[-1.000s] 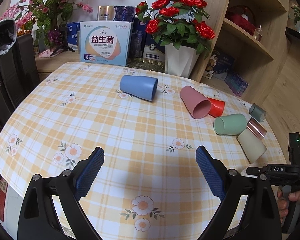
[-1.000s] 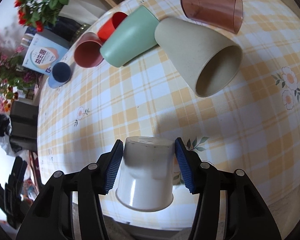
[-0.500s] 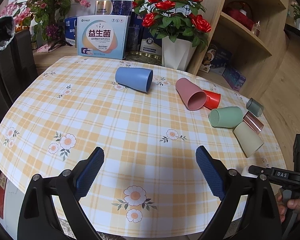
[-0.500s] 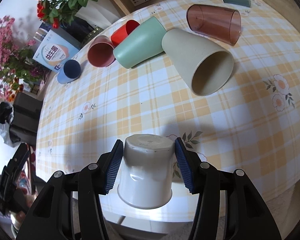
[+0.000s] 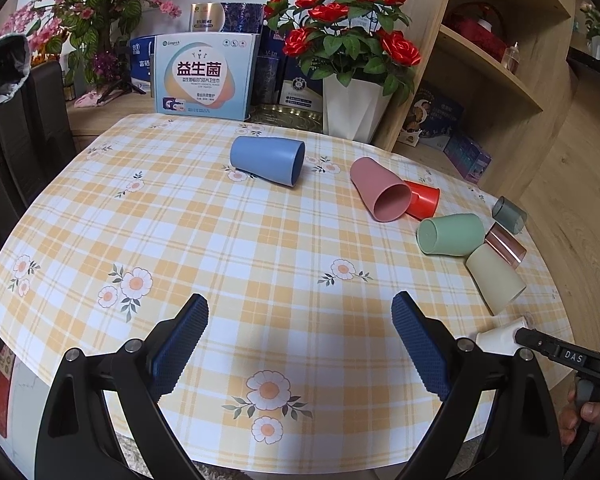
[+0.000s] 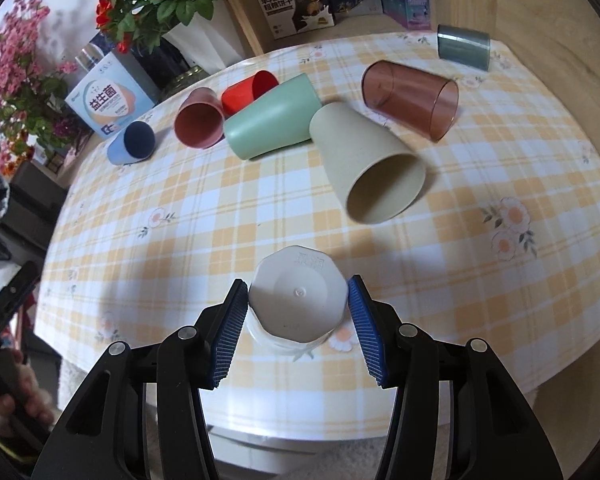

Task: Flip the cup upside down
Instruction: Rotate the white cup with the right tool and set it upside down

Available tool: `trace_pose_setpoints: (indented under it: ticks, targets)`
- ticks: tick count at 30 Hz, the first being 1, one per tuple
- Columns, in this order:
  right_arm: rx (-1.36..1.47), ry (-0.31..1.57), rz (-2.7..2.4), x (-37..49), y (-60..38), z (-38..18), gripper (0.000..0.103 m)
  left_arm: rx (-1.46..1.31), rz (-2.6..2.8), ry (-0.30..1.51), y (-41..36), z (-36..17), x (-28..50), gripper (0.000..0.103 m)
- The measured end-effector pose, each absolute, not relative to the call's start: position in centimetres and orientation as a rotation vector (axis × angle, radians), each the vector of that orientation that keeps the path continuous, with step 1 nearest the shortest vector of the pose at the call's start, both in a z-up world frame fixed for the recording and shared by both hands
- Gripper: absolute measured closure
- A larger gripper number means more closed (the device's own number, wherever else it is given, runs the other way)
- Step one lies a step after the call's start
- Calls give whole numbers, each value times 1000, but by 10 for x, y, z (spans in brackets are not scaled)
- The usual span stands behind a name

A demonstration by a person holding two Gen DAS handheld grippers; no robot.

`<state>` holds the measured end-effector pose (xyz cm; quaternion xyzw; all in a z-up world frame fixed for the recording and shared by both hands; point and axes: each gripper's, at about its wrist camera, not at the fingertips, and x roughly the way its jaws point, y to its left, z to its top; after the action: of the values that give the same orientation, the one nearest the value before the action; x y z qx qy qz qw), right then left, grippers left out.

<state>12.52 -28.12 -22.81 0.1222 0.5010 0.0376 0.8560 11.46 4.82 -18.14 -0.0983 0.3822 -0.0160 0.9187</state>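
My right gripper (image 6: 297, 312) is shut on a white cup (image 6: 297, 299), which is turned with its base up toward me and its mouth down near the tablecloth by the table's front edge. In the left wrist view part of this white cup (image 5: 500, 334) shows at the right edge, beside the right gripper's black body. My left gripper (image 5: 300, 340) is open and empty, held above the checked tablecloth (image 5: 220, 240).
Several cups lie on their sides: blue (image 5: 267, 160), pink (image 5: 380, 194), red (image 5: 422, 202), green (image 5: 450, 234), beige (image 6: 368, 164), clear brown (image 6: 410, 98), grey (image 6: 463, 46). A white vase of red roses (image 5: 354, 108), boxes (image 5: 204, 76) and a wooden shelf (image 5: 480, 60) stand behind the table.
My right gripper has tipped the white cup further over, so its base now faces up, and lowered it toward the table. The left gripper has drawn back slightly.
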Motion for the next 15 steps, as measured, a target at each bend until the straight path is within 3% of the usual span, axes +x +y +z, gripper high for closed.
trace_pose_setpoints:
  ticks: [15]
  targets:
    - [84,1043,-48,125,-295,-231,53,-224,-22,799,54,-187,117,12]
